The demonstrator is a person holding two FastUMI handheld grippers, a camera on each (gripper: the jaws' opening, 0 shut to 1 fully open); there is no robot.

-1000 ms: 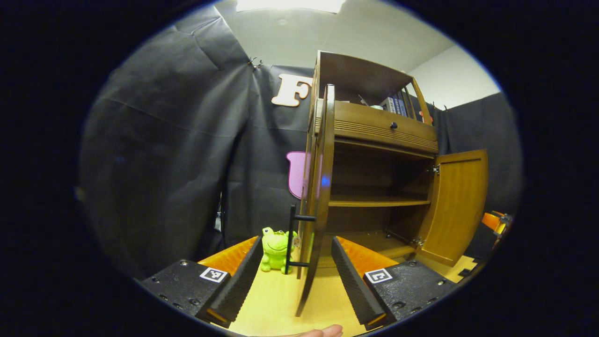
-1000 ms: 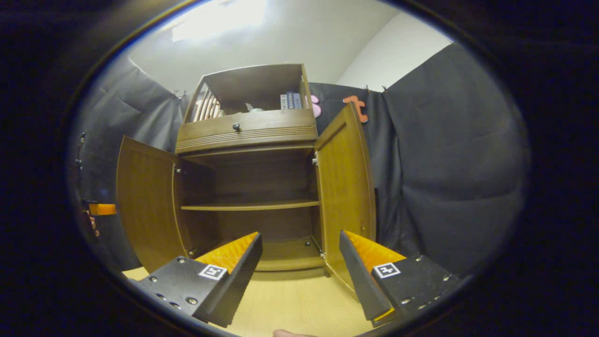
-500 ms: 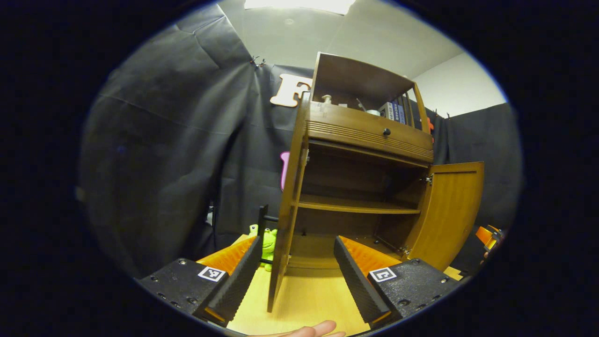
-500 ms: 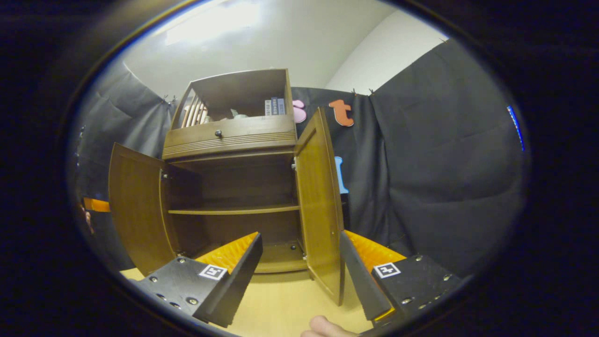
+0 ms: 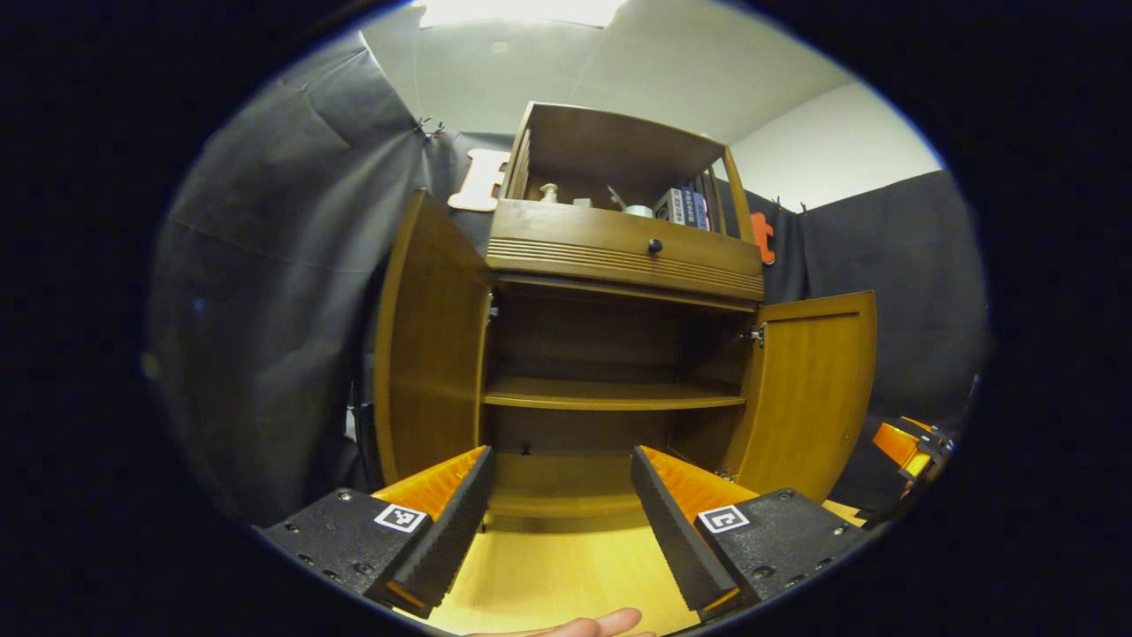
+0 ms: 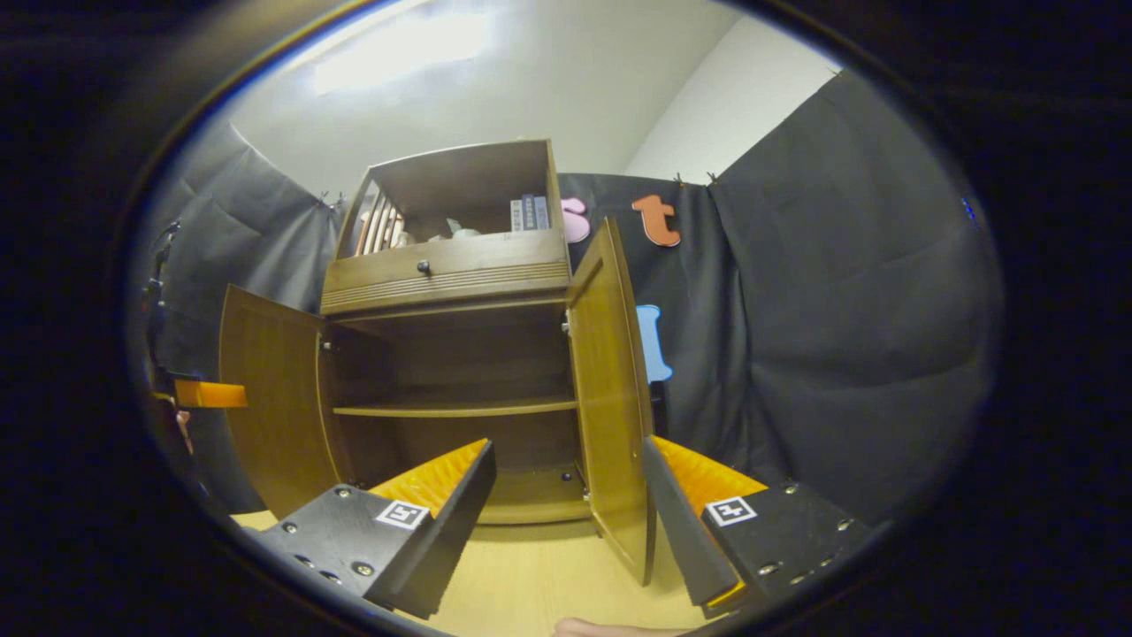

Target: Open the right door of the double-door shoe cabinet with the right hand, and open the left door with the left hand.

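Note:
The wooden shoe cabinet (image 5: 619, 257) stands straight ahead with both doors swung out. In the left gripper view its left door (image 5: 429, 345) hangs wide open on the left, its right door (image 5: 814, 389) open on the right, and the inner shelf (image 5: 610, 396) is bare. My left gripper (image 5: 559, 522) is open in front of the cabinet's base, holding nothing. In the right gripper view the right door (image 6: 610, 398) stands edge-on, its lower corner close to one finger of my open right gripper (image 6: 566, 522). The left door (image 6: 270, 398) shows farther left.
The cabinet rests on a light wooden tabletop (image 5: 566, 575). Above the doors are a drawer with a dark knob (image 5: 654, 245) and an open top shelf with books (image 5: 681, 205). The other gripper (image 5: 911, 442) shows at the far right. Black cloth walls close in both sides.
The left door went from edge-on to wide open at the left, and the left gripper view now faces the cabinet's inside. The green toy is out of sight. The right door stayed open.

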